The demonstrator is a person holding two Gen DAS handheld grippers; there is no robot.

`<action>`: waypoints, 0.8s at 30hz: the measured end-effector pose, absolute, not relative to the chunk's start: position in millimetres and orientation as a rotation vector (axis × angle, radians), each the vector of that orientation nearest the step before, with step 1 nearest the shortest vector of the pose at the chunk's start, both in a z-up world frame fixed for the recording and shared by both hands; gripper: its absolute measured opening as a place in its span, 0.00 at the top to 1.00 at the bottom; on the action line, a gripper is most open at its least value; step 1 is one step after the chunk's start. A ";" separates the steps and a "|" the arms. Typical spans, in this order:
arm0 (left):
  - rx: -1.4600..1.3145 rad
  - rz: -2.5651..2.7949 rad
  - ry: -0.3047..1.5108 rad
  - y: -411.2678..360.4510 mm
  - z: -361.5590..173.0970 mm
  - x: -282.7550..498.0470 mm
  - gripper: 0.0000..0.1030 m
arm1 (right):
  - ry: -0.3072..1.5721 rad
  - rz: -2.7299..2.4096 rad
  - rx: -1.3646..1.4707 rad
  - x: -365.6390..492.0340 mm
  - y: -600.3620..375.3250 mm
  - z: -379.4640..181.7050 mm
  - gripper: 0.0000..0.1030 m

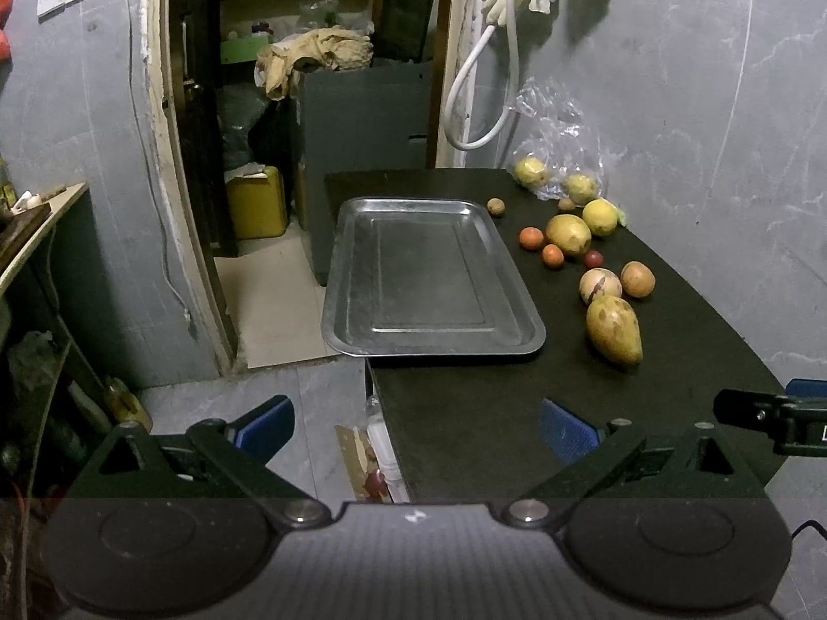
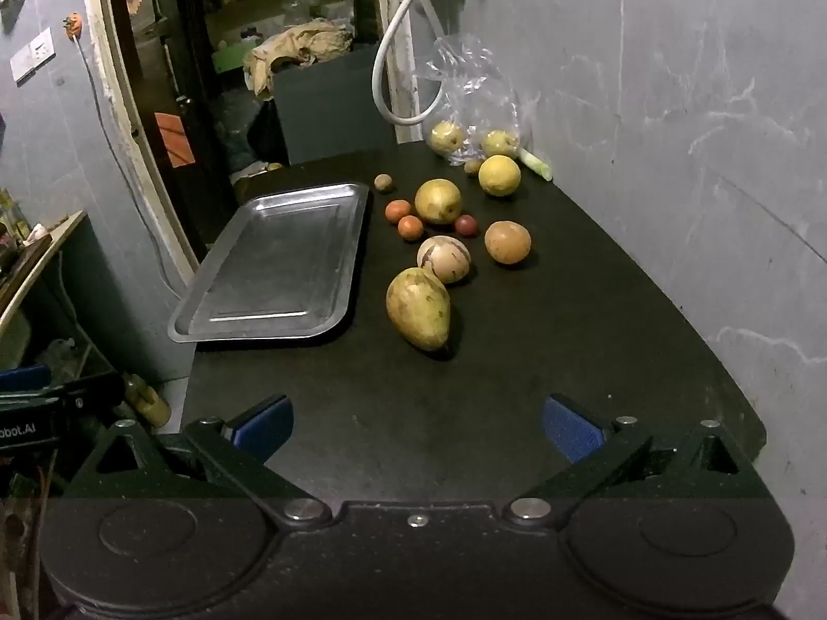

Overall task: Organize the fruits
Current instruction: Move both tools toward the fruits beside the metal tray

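Fruits lie loose on the black table [image 1: 465, 413], all to the right of the steel tray [image 1: 434, 279], which holds nothing and overhangs the table's left edge a little. Through my left wrist camera, my left claw [image 1: 416, 431] is spread wide and holds nothing; it hovers off the near left corner, half over the floor. Nearest me is the big mango [image 1: 614, 329], and just behind it the pale striped fruit [image 1: 599, 285], close enough that they may touch. A clear bag [image 1: 561, 155] at the far edge still holds two yellow fruits. The tip of my other claw shows at the right rim.

Through my right wrist camera, my right claw [image 2: 417, 429] is also spread and empty, above the near edge, and the mango [image 2: 418, 308] sits almost straight ahead. I judge that the first pick is mine to make with this claw. To do it well I should come down over the mango's broad middle, jaws across its short width, since the tapered end would slip out. I should close gently, as ripe skin bruises, and lift straight up so I do not nudge the striped fruit [image 2: 444, 258]. Then I carry it left and set it in a far corner of the tray [image 2: 279, 263], leaving room for the rest
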State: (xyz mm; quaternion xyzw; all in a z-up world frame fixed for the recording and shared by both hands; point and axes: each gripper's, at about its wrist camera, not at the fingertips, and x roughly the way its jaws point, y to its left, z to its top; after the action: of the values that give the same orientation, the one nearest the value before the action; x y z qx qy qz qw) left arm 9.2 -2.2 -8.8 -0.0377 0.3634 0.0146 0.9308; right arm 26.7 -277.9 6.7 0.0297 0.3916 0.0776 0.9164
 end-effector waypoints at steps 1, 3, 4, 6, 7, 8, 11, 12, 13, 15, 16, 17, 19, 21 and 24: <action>-0.077 0.030 0.745 -2.2 -8.7 9.4 0.00 | 0.807 0.159 0.062 27.1 -278.1 6.4 0.00; -0.078 0.029 0.748 -1.0 -8.4 9.2 0.00 | 0.810 0.158 0.064 28.4 -278.3 5.5 0.00; -0.078 0.029 0.749 -1.1 -9.2 9.4 0.00 | 0.812 0.158 0.064 29.2 -278.2 5.1 0.00; -0.078 0.028 0.753 -0.4 -9.0 10.6 0.00 | 0.817 0.158 0.065 30.3 -277.7 4.7 0.00; -0.078 0.027 0.755 0.2 -9.0 11.3 0.00 | 0.819 0.158 0.066 31.1 -277.7 4.3 0.00; -0.079 0.026 0.757 0.7 -9.0 11.9 0.00 | 0.821 0.158 0.067 31.9 -277.6 3.9 0.00; -0.079 0.025 0.761 1.3 -9.9 12.8 0.00 | 0.828 0.157 0.068 34.1 -276.8 2.7 0.00; -0.079 0.025 0.764 1.9 -10.3 13.5 0.00 | 0.831 0.157 0.068 34.8 -276.4 2.2 0.00; -0.081 0.025 0.768 3.0 -10.8 14.2 0.00 | 0.834 0.156 0.068 35.2 -275.9 1.6 0.00; -0.084 0.025 0.772 3.9 -12.7 15.0 0.00 | 0.839 0.156 0.068 36.3 -275.2 0.6 0.00; -0.086 0.024 0.776 5.4 -14.0 15.6 0.00 | 0.842 0.155 0.069 37.1 -274.8 0.0 0.00; -0.089 0.024 0.782 6.8 -14.7 17.4 0.00 | 0.845 0.153 0.069 37.6 -274.3 -0.7 0.00; -0.091 0.022 0.785 7.5 -15.0 18.7 0.00 | 0.849 0.148 0.070 38.8 -273.9 -1.6 0.00; -0.093 0.016 0.794 9.1 -16.1 21.6 0.00 | 0.853 0.144 0.070 40.0 -272.6 -2.1 0.00; -0.093 0.007 0.797 10.3 -16.4 24.8 0.00 | 0.857 0.136 0.070 41.3 -271.3 -2.3 0.00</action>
State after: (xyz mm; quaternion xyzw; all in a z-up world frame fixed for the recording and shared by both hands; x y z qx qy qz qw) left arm 24.8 10.3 -16.4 -0.0453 0.3881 0.0036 0.9205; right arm 41.3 -271.3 -2.3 0.0339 0.4150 0.0659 0.9068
